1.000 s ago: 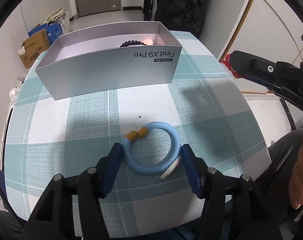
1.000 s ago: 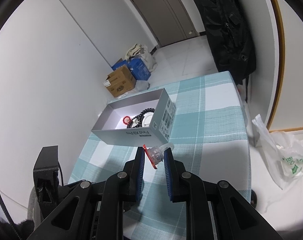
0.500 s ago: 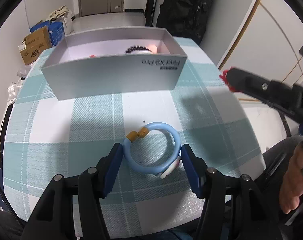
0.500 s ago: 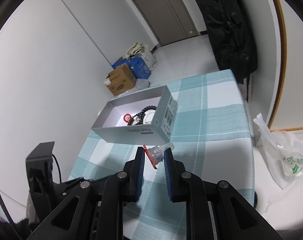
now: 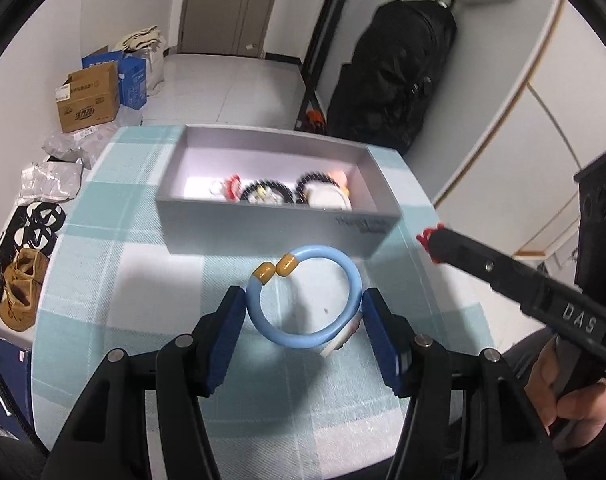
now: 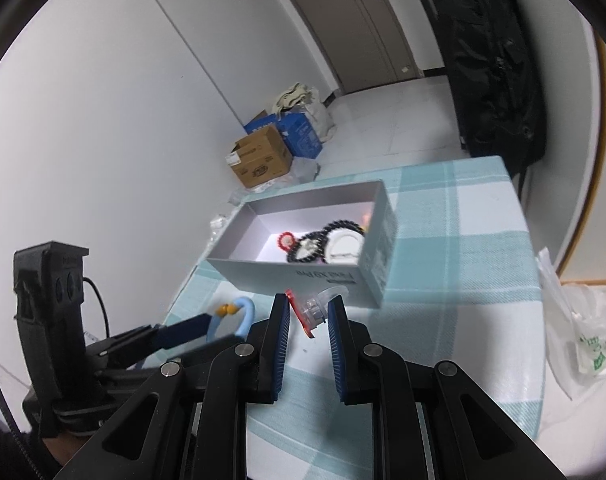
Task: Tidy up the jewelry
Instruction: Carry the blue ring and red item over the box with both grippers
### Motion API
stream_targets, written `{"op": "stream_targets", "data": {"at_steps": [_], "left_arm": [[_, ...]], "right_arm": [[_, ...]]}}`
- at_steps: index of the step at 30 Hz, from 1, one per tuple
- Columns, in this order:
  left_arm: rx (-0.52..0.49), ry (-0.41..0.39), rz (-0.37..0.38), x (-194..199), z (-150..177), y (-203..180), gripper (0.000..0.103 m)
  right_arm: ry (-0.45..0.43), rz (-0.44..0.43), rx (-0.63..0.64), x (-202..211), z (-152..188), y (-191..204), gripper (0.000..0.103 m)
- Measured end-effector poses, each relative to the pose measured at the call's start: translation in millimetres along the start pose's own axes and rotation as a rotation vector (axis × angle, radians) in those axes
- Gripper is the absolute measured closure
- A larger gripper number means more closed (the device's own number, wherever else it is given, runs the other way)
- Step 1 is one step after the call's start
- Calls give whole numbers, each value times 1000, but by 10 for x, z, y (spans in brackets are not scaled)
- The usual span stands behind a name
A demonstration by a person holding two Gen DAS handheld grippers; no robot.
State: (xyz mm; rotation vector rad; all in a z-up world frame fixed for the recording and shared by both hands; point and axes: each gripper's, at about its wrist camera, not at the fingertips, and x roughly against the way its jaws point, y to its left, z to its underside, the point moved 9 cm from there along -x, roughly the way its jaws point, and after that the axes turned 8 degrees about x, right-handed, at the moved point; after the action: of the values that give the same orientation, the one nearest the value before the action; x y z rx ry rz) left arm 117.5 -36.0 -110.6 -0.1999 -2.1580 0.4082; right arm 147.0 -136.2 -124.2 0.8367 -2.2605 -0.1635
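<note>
A light blue bracelet point(image 5: 353, 276) with two mustard end caps hangs just above the checked tablecloth point(image 5: 143, 280), casting a shadow below it. My left gripper point(image 5: 303, 300) is shut on its two sides. The same bracelet point(image 6: 247, 312) shows at the lower left of the right wrist view. My right gripper point(image 6: 307, 304) is shut on a small clear and red trinket point(image 6: 313, 308), held above the cloth in front of the grey box point(image 6: 303, 276). The open grey box point(image 5: 263, 224) holds black bead bracelets point(image 5: 263, 192), a red-rimmed piece and pale items.
The box stands at the far side of the table, close ahead of both grippers. On the floor beyond it are cardboard boxes point(image 5: 89, 100) and a black bag point(image 5: 391, 72). Shoes point(image 5: 21, 288) lie left of the table. A plastic bag point(image 6: 579, 344) hangs at its right.
My left gripper has risen with the blue bracelet off the cloth and come nearer the box, whose inside now shows. The right gripper with the trinket has shifted slightly.
</note>
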Motion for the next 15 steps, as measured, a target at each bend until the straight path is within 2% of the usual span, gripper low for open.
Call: {"op": "stream_targets", "data": {"at_steps": [9, 15], "left_arm": [[76, -70, 50, 101, -405, 142, 48], [94, -72, 58, 51, -519, 165, 48]], "right_arm": [[-23, -39, 58, -134, -340, 206, 85], [-16, -45, 73, -248, -479, 190, 85]]}}
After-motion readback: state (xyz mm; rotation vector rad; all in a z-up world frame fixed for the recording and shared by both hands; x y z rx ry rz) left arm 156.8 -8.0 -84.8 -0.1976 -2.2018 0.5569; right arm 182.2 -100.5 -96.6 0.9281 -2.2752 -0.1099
